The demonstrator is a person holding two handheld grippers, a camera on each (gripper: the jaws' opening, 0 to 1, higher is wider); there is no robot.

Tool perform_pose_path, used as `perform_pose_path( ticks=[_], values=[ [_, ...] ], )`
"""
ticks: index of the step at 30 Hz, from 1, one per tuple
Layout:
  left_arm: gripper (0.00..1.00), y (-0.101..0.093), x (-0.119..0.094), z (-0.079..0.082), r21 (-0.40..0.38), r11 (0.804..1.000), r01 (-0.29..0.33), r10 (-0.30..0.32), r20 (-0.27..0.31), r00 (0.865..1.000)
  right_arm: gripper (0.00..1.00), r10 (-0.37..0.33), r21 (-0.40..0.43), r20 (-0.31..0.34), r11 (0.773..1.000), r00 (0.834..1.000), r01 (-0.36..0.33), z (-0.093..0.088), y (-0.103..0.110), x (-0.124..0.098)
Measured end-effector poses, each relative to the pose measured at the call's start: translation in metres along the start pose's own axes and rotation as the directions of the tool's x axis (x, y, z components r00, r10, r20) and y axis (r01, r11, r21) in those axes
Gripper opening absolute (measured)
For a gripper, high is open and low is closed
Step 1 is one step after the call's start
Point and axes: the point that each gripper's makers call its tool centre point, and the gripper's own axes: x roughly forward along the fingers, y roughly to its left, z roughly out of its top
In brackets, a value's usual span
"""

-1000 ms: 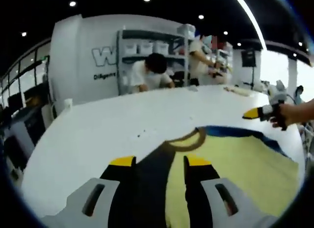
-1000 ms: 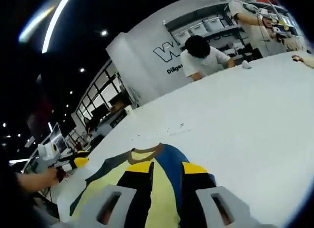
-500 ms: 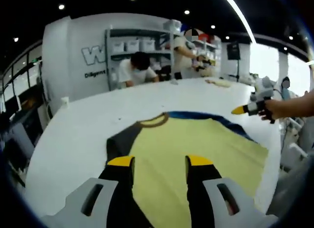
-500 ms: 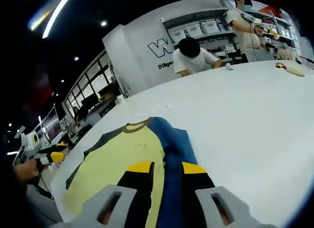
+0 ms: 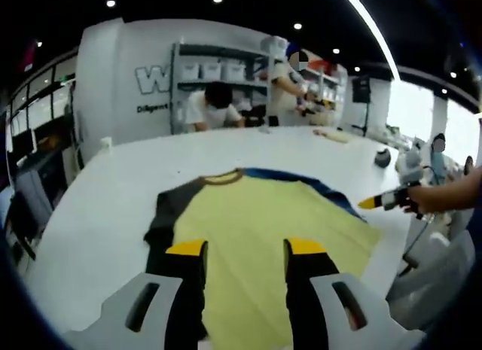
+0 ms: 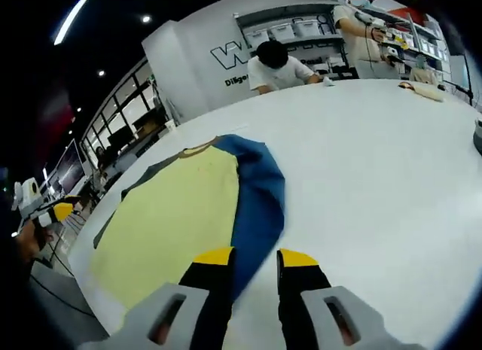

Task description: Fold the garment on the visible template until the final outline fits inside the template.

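Yellow raglan T-shirt (image 5: 256, 229) flat at white tabletop (image 6: 376, 162) near edge, left gripper (image 5: 245, 248) and right gripper (image 6: 254, 254) both gaping, empty.

Lab or workshop space, large white table (image 5: 113, 184), shelving with storage bins (image 5: 218, 71), people working (image 6: 275, 68), wall logo (image 5: 151, 80)

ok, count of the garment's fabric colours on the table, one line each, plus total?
Yellow body panel: 1
Blue sleeve: 1
Dark grey sleeve: 1
Brown collar band: 1
Total: 4 colour areas on one raglan T-shirt lying flat on the white table.
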Motion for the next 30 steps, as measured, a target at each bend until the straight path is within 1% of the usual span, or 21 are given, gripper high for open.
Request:
perform_pose_path(
  ticks=[1,2,4,8,9,10,11,13,15,16,17,18,19,20,21,22,24,25,27,28,30],
  values=[
    [0.37,-0.003,-0.004,0.001,0.005,1.000,-0.001,0.001,0.001,1.000,0.17,-0.020,-0.047,-0.009,0.999,1.000,0.020,-0.004,0.005,-0.001],
    [0.37,-0.003,-0.005,0.002,0.009,1.000,-0.002,0.002,0.003,1.000,0.18,-0.029,-0.062,-0.012,0.998,1.000,0.028,-0.005,0.005,-0.001],
    [0.37,-0.002,-0.010,0.002,0.019,1.000,-0.012,0.012,0.006,1.000,0.18,-0.072,-0.138,-0.026,0.988,0.997,0.068,-0.008,0.003,0.005],
    [0.37,-0.002,-0.013,0.000,0.019,1.000,-0.024,0.023,0.005,1.000,0.17,-0.084,-0.158,-0.032,0.984,0.996,0.078,-0.011,0.003,0.011],
    [0.37,-0.002,-0.015,-0.002,0.014,0.999,-0.029,0.029,0.001,1.000,0.16,-0.089,-0.186,-0.033,0.979,0.995,0.082,-0.011,0.006,0.013],
    [0.36,-0.001,-0.018,-0.003,0.014,0.999,-0.035,0.035,0.001,0.999,0.14,-0.102,-0.248,-0.033,0.965,0.994,0.091,-0.010,0.007,0.012],
    [0.36,0.000,-0.020,-0.004,0.010,0.999,-0.042,0.042,0.003,0.999,0.11,-0.110,-0.287,-0.030,0.953,0.993,0.097,-0.010,0.005,0.014],
    [0.36,0.001,-0.021,-0.005,0.006,0.999,-0.046,0.046,0.004,0.999,0.00,-0.137,-0.360,-0.027,0.925,0.990,0.118,-0.010,0.001,0.012],
    [0.36,0.003,-0.022,-0.006,0.004,0.999,-0.051,0.051,0.003,0.999,0.00,-0.124,-0.360,-0.038,0.927,0.992,0.102,-0.011,0.002,0.014],
    [0.36,0.003,-0.022,-0.006,0.004,0.999,-0.051,0.051,0.002,0.999,0.00,-0.126,-0.378,-0.047,0.921,0.991,0.099,-0.011,0.002,0.014],
    [0.36,0.003,-0.023,-0.006,0.004,0.999,-0.052,0.052,0.002,0.999,0.00,-0.137,-0.412,-0.058,0.905,0.989,0.101,-0.011,-0.001,0.013],
    [0.35,0.003,-0.023,-0.006,0.005,0.999,-0.052,0.052,0.002,0.999,0.00,-0.155,-0.477,-0.065,0.873,0.986,0.106,-0.009,-0.003,0.011],
    [0.35,0.004,-0.023,-0.006,0.006,0.999,-0.054,0.054,0.002,0.999,0.00,-0.166,-0.513,-0.061,0.851,0.984,0.112,-0.006,-0.004,0.010],
    [0.35,0.005,-0.023,-0.006,0.007,0.998,-0.055,0.055,0.001,0.999,0.00,-0.173,-0.533,-0.053,0.838,0.984,0.118,-0.001,-0.006,0.008],
    [0.34,0.007,-0.022,-0.005,0.011,0.998,-0.059,0.059,0.001,0.998,0.00,-0.169,-0.540,-0.046,0.833,0.984,0.118,0.004,-0.009,0.008],
    [0.34,0.008,-0.022,-0.004,0.014,0.998,-0.065,0.064,0.004,0.998,0.00,-0.177,-0.545,-0.025,0.828,0.984,0.135,0.015,-0.011,0.003],
    [0.34,0.009,-0.022,-0.001,0.009,0.998,-0.065,0.065,0.012,0.998,0.00,-0.202,-0.529,0.019,0.829,0.979,0.181,0.033,-0.024,-0.001],
    [0.34,0.009,-0.021,0.000,0.009,0.998,-0.065,0.065,0.015,0.998,0.00,-0.209,-0.527,0.027,0.828,0.977,0.192,0.037,-0.027,-0.002],
    [0.34,0.009,-0.021,0.000,0.015,0.998,-0.065,0.065,0.015,0.998,0.00,-0.247,-0.507,0.080,0.824,0.966,0.253,0.058,-0.042,-0.012],
    [0.34,0.009,-0.020,0.000,0.017,0.998,-0.064,0.064,0.015,0.998,0.00,-0.256,-0.490,0.095,0.829,0.962,0.269,0.065,-0.048,-0.015],
    [0.34,0.009,-0.020,0.000,0.014,0.998,-0.062,0.062,0.018,0.998,0.00,-0.296,-0.474,0.127,0.820,0.947,0.320,0.081,-0.064,-0.023]
  ],
)
